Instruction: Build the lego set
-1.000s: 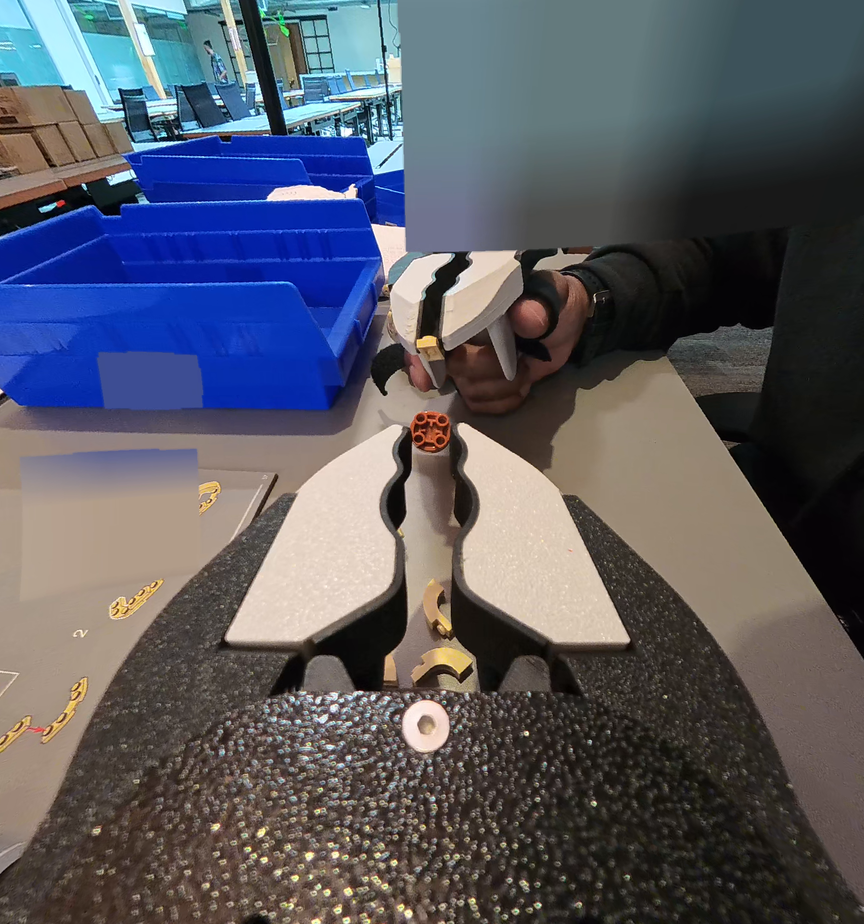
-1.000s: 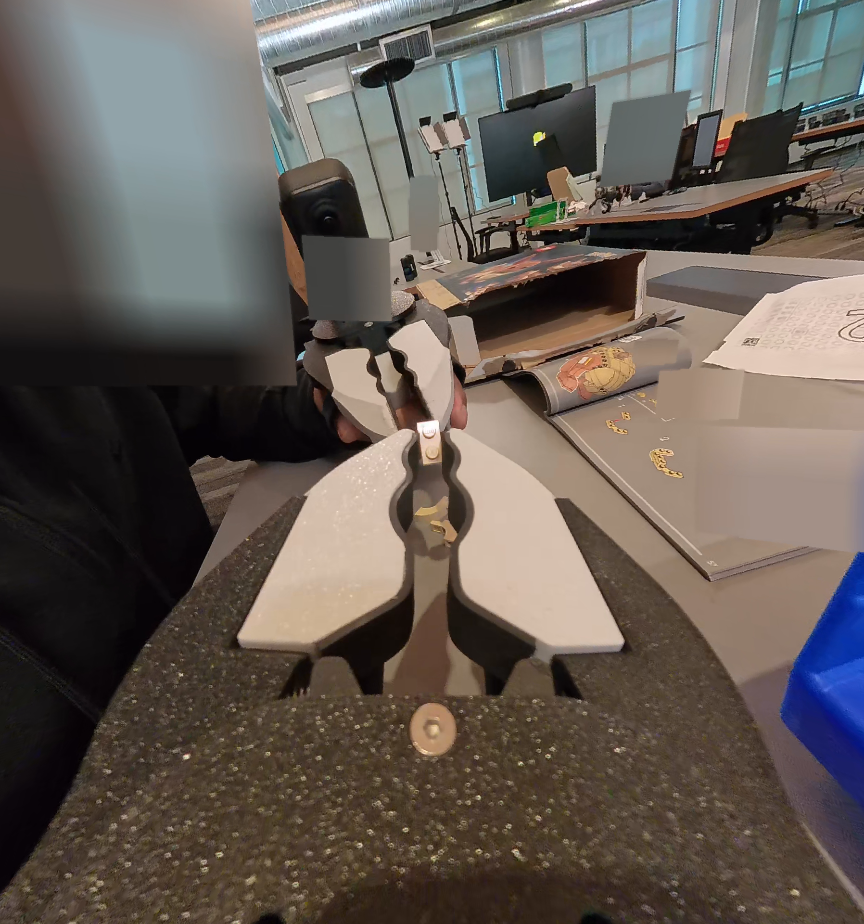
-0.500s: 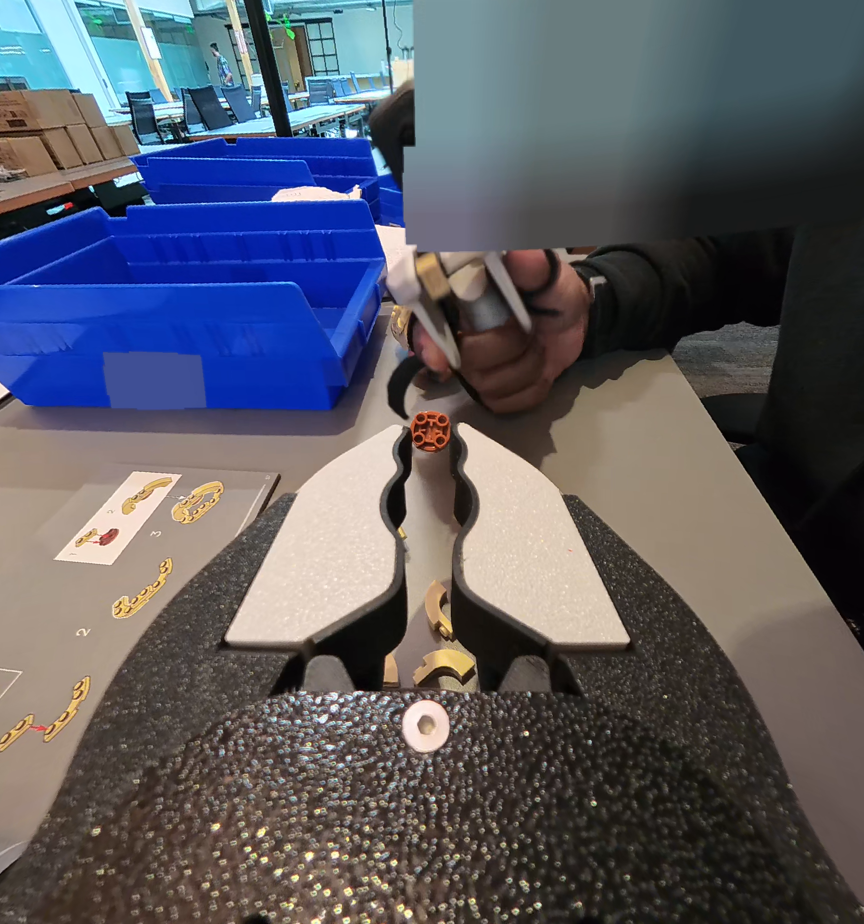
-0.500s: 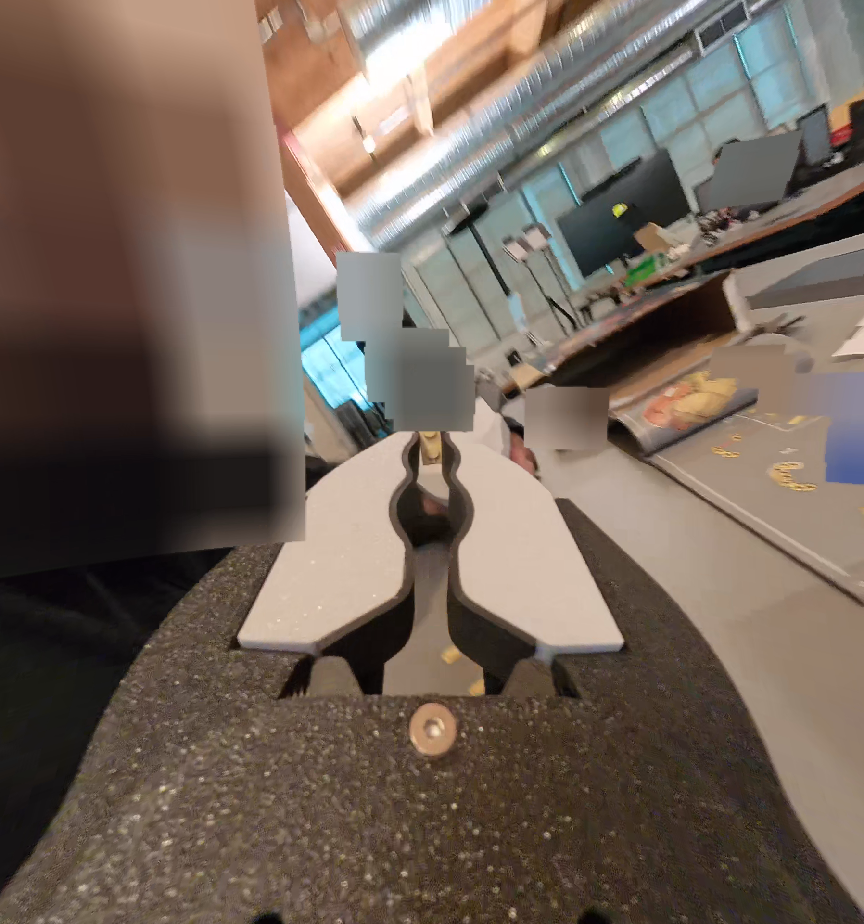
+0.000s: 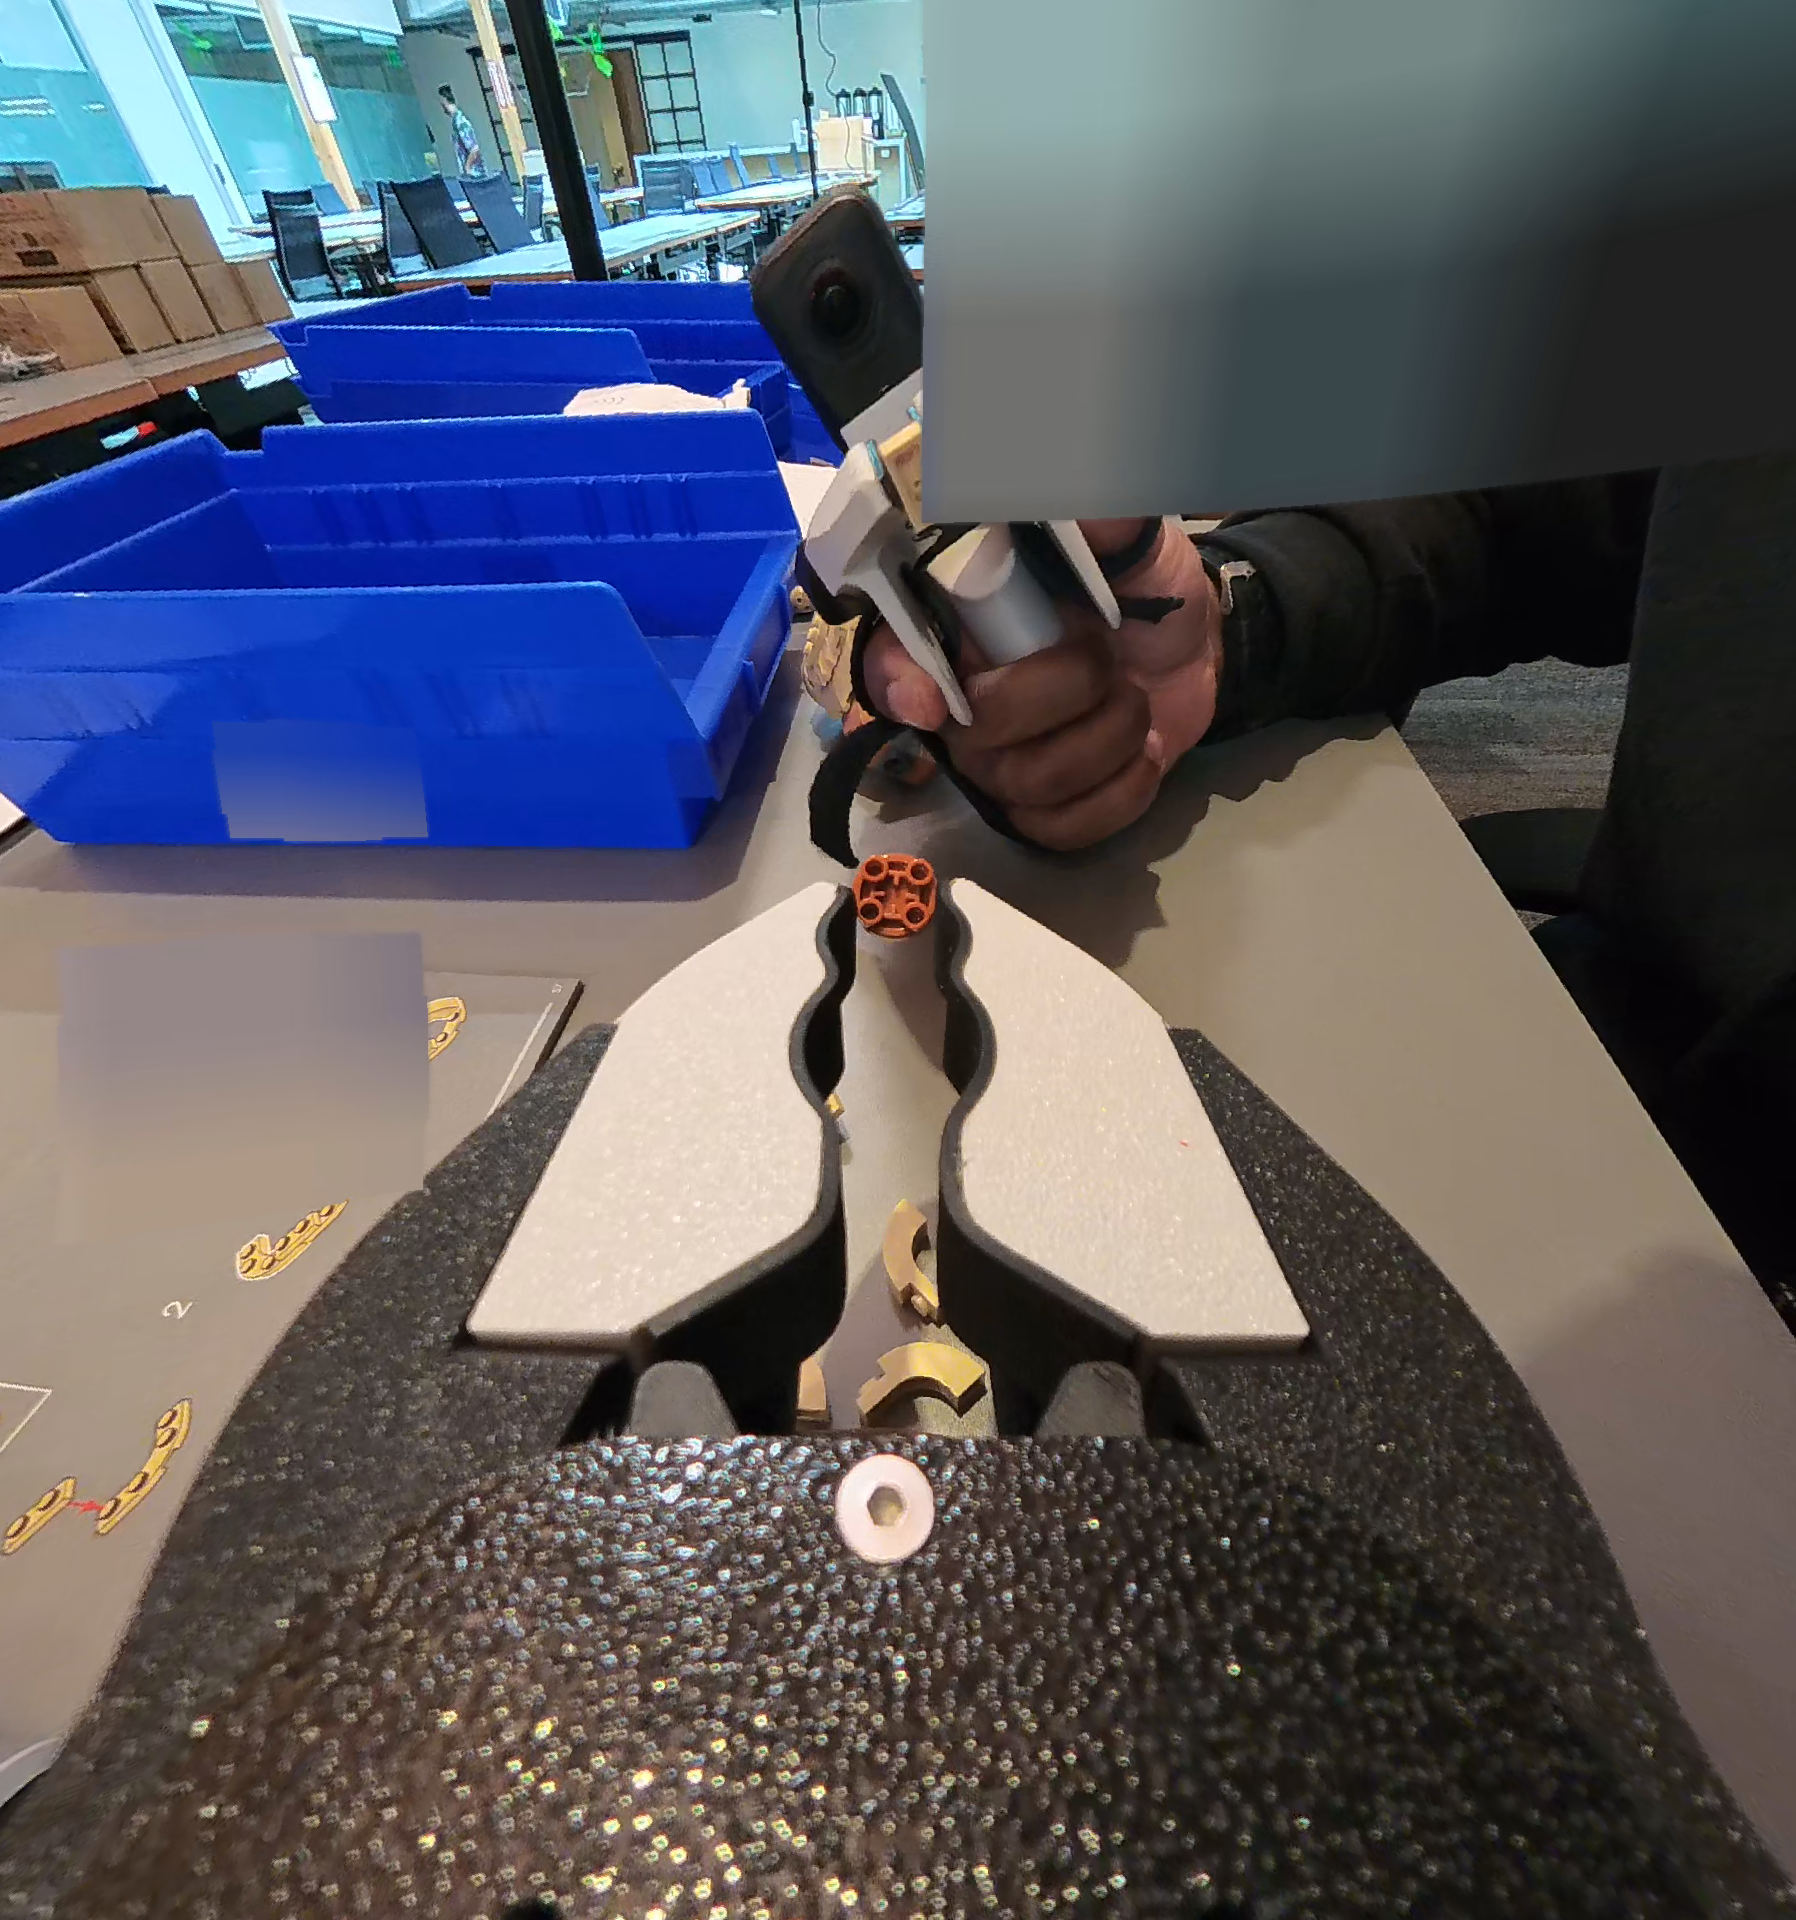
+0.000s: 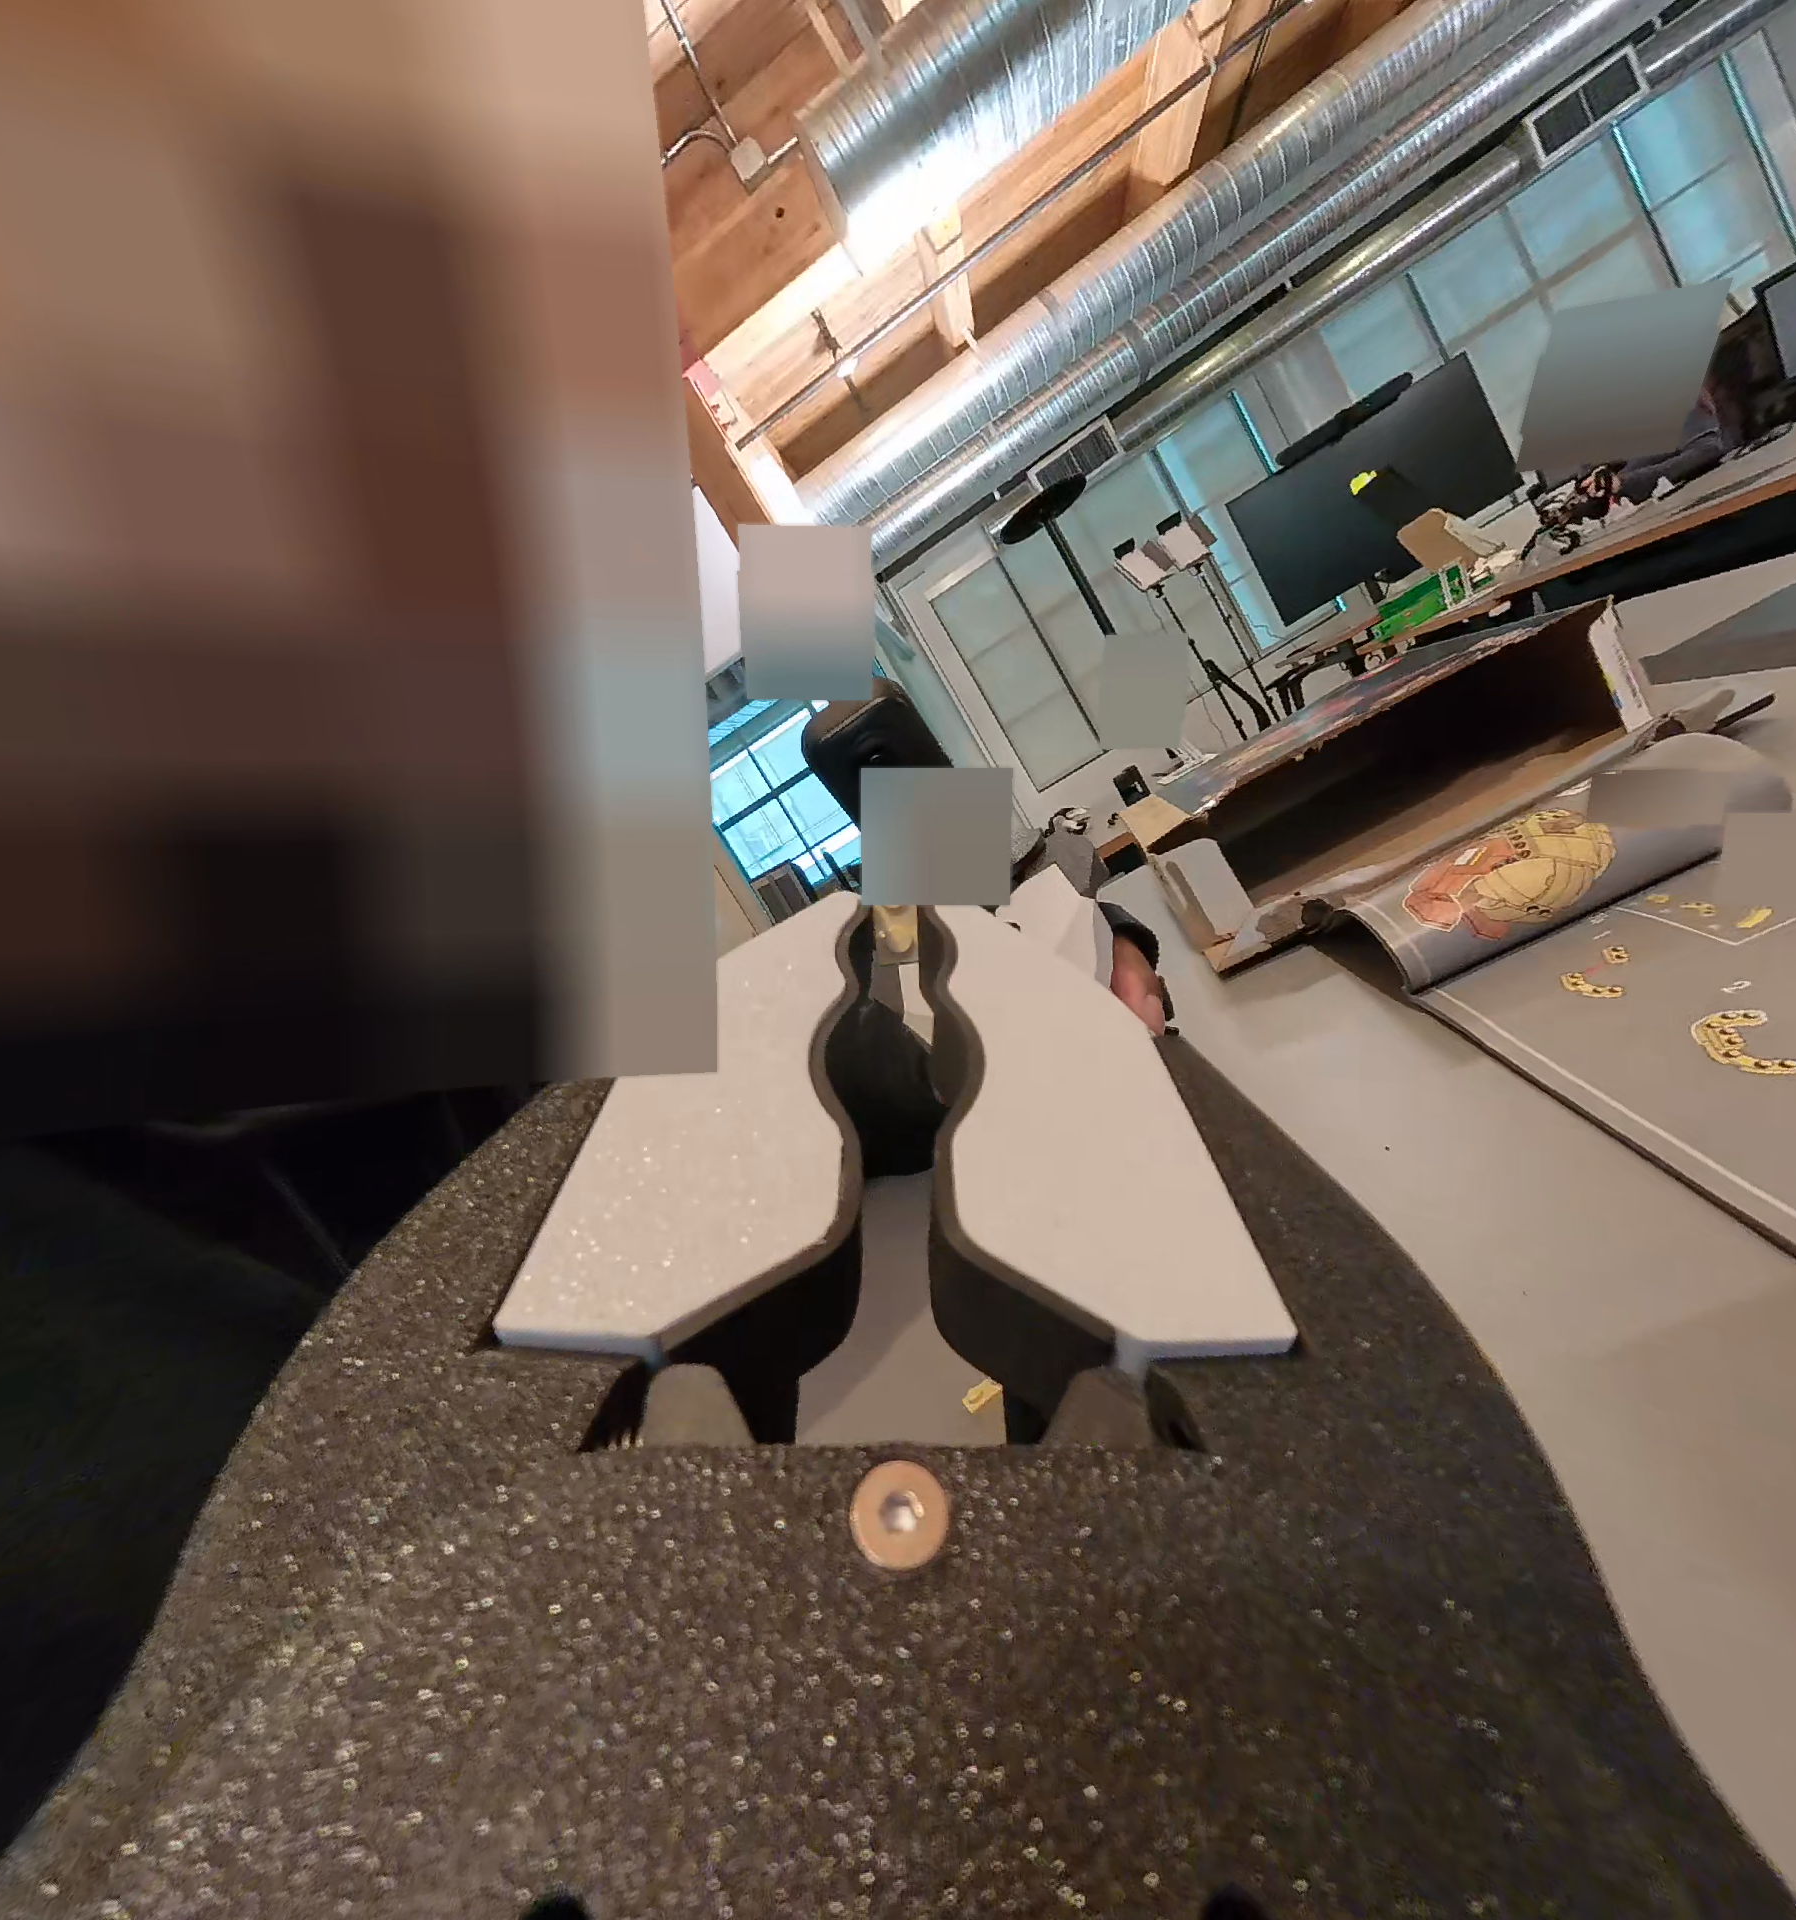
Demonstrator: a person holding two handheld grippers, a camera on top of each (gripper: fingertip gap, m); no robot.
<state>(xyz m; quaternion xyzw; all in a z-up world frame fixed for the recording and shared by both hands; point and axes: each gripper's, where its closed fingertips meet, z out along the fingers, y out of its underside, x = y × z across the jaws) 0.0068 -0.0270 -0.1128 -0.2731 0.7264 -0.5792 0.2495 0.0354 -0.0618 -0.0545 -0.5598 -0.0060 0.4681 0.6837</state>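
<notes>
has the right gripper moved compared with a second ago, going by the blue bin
Yes. The right gripper has risen and tilted upward: in the left wrist view it now sits above the blue bin's rim.

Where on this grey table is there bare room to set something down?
Bare table lies right of the left gripper, toward the table edge. A narrower strip runs between the blue bin and the booklet. Crowded: the loose gold pieces under the fingers.

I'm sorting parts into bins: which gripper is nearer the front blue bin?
Right. The right gripper is raised beside the front blue bin; the left gripper is lower and nearer the camera, gripping an orange round brick.
</notes>
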